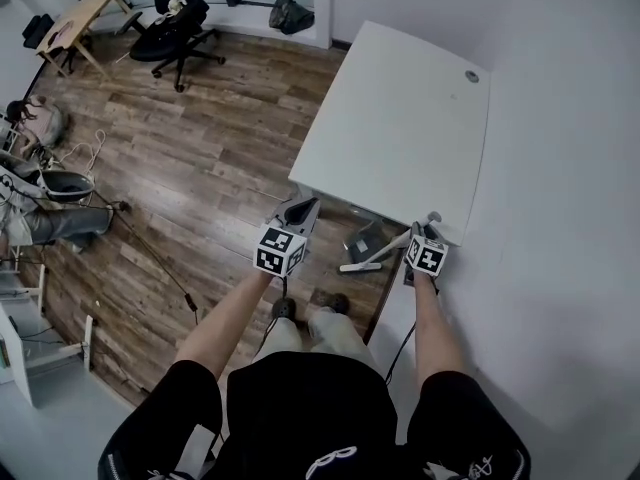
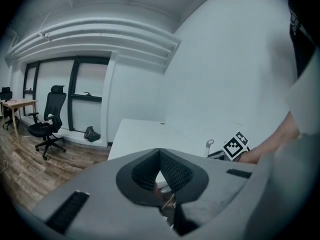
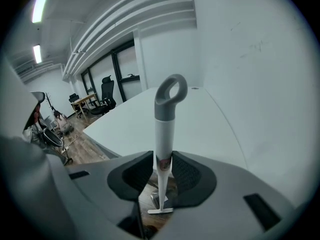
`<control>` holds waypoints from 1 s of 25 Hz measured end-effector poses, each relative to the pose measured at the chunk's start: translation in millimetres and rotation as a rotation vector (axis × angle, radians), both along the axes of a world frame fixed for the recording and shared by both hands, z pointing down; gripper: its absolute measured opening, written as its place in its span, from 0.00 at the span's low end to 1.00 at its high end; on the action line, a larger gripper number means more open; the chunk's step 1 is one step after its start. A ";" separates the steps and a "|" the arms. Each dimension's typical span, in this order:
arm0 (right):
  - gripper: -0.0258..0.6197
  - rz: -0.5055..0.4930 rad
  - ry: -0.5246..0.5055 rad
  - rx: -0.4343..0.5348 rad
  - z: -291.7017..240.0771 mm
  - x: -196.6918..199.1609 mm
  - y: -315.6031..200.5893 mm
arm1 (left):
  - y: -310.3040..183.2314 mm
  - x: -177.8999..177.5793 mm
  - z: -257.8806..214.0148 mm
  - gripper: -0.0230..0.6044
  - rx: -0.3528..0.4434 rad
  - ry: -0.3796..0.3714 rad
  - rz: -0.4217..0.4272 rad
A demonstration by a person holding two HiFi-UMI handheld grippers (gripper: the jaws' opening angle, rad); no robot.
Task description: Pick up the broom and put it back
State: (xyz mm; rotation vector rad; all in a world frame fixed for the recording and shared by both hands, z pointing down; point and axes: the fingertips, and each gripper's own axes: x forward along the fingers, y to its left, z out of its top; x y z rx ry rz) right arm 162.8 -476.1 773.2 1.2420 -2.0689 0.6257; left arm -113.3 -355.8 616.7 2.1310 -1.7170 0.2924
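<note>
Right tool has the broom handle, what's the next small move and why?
Probably carry the broom toward the wall by the table and stand it there: the right tool clamps its handle below the grey loop.

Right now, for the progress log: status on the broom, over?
Left gripper shut, empty. Right gripper clamped on broom handle, loop end up. White desk close beside it.

At centre frame your left gripper (image 1: 300, 212) hangs over the wood floor (image 1: 200, 168), beside the near corner of the white table (image 1: 400, 118). To its right, your right gripper (image 1: 424, 232) holds the slanting handle of the broom (image 1: 372, 258). An office chair (image 1: 178, 23) stands upper left.
</note>
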 end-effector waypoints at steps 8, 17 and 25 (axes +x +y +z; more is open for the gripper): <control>0.22 0.030 0.000 -0.005 -10.3 9.3 7.9 | 1.3 -10.0 -17.6 0.05 0.025 0.006 -0.011; 0.22 0.108 -0.035 0.055 -43.5 24.0 35.3 | 17.5 -25.3 -40.1 0.05 0.067 0.049 -0.031; 0.21 0.134 -0.091 0.167 -118.2 14.0 69.2 | 41.9 -29.6 -68.6 0.05 0.098 0.090 0.017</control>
